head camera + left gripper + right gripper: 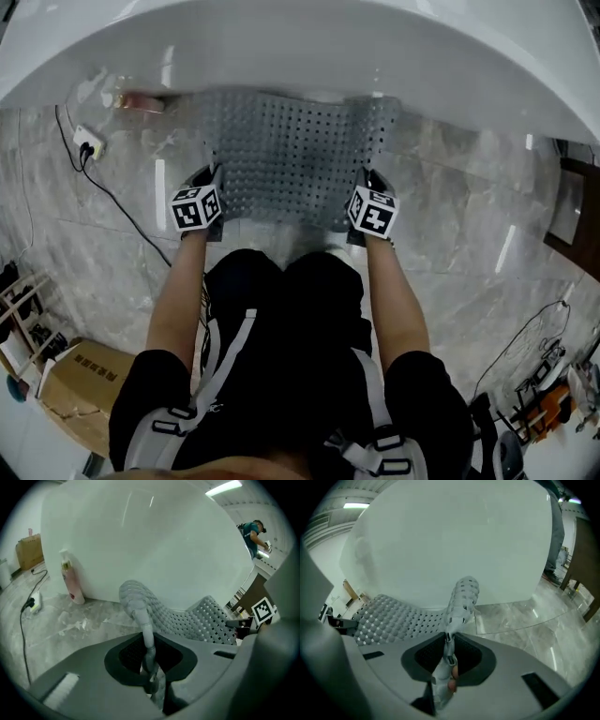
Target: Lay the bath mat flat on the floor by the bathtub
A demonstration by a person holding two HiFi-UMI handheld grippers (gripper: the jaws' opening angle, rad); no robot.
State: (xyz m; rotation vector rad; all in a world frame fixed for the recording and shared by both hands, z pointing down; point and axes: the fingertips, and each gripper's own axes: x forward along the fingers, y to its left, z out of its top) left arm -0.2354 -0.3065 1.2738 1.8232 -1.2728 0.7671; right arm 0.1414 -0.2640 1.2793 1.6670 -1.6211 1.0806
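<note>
**A:** The big white bathtub (pixel 309 56) fills the top of your head view, with grey marble floor (pixel 469 272) below it, and you're square to the tub wall.

**B:** The bath mat (pixel 291 155) is stretched out in front of you, between your two hands and the tub's base. It's grey, perforated and knobbly. Its near edge is up in the air. The far edge is down by the tub, though I can't tell whether it touches the floor.

**A:** Grip check. Your left gripper (pixel 150 665) has its jaws drawn narrow, pinching the mat's near left corner, and the edge stands up between the pads and curls over. It's the same story for your right gripper (pixel 447 658) on the near right corner, jaws narrow and clamped on the rim.

**B:** So I'd call this the lowering step: the mat is spread and lined up along the tub, but not yet down.

**A:** Next move, as I read it: bring both hands down together and a touch toward yourself. That should pull the sag out of the middle and land the near edge flat. Keep your hands level, or one corner may fold under.

**B:** Let the jaws part only once the corners rest on the floor. Mind your left side, too. A pink bottle (pixel 71 581) stands against the tub just beyond the mat, and a power strip (pixel 88 142) with its black cable lies further left. The mat looks clear of both.
</note>
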